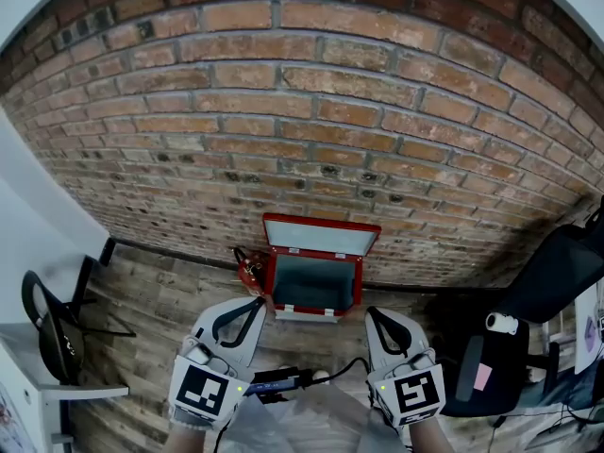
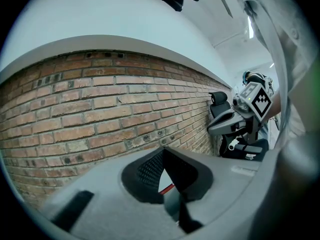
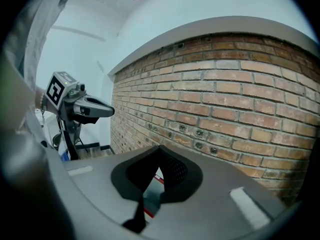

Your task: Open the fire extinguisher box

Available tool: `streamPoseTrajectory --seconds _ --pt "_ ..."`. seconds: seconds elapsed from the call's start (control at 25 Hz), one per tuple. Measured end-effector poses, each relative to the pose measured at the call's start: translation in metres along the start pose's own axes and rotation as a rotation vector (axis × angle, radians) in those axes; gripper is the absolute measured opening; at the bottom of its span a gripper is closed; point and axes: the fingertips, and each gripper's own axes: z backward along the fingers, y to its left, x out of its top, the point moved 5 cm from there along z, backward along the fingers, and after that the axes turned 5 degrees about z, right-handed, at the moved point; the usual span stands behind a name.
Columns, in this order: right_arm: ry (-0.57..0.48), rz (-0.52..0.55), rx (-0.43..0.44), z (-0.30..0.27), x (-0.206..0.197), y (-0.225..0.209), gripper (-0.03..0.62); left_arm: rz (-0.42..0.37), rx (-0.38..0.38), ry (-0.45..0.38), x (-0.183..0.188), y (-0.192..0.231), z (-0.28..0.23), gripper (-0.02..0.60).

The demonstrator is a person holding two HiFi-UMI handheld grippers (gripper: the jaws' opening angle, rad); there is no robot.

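Since the fire extinguisher box already sits with its lid up against the brick wall, ahead of and between both jaws, left gripper and right gripper are pinched together, empty, well apart from it; best avoid bumping the lid

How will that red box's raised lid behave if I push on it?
The lid looks like rigid painted metal, so it should swing on its rear hinge rather than flex. It stands close to the brick wall, so it probably cannot tip much further back. The box looks empty, so it may slide on the wooden floor.
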Motion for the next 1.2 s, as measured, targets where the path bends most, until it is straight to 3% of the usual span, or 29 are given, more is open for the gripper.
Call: streamPoseTrajectory --seconds 1.2 --pt "0.018 0.048 0.008 -0.011 0.0 0.005 0.005 0.004 0.009 0.003 -0.004 0.005 -0.004 -0.003"
